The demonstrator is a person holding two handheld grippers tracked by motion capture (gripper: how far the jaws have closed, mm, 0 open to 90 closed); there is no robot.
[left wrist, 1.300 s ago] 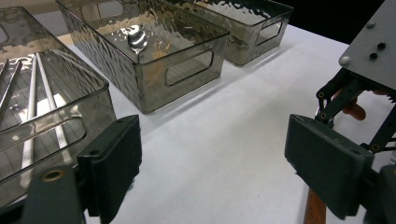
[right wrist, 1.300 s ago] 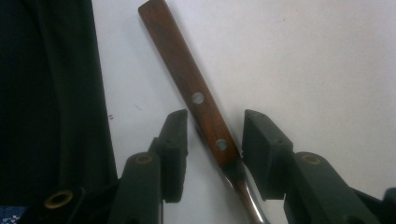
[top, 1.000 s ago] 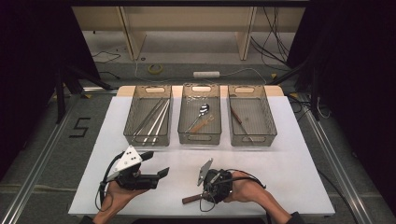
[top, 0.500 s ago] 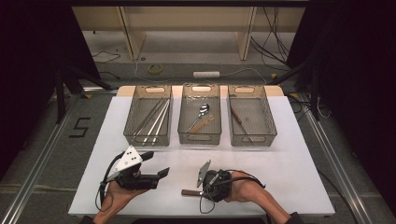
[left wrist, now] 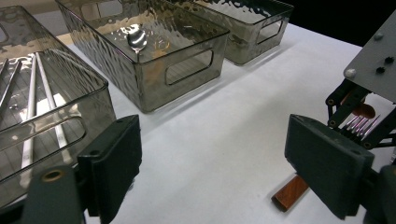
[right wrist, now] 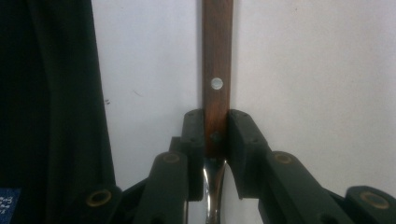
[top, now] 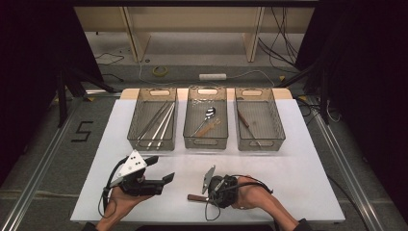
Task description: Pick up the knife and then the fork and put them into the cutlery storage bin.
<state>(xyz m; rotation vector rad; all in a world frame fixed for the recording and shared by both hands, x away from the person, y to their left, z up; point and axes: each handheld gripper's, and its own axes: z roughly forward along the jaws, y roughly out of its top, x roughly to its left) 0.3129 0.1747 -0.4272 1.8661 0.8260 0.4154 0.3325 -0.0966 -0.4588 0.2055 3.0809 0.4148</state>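
Right gripper jaws just closed, clamped on fork handle, frame centre. Left gripper jaws apart, empty, lower frame.

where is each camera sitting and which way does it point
High view: above the person's side, looking forward and down on the white table; both forearms, left gripper, right gripper.
Left gripper view: rides the left gripper, looking across the table at the bins; open black jaws.
Right gripper view: rides the right gripper, looking down; jaws clamp a wooden-handled fork.
Shared: the fork handle shows in all three.
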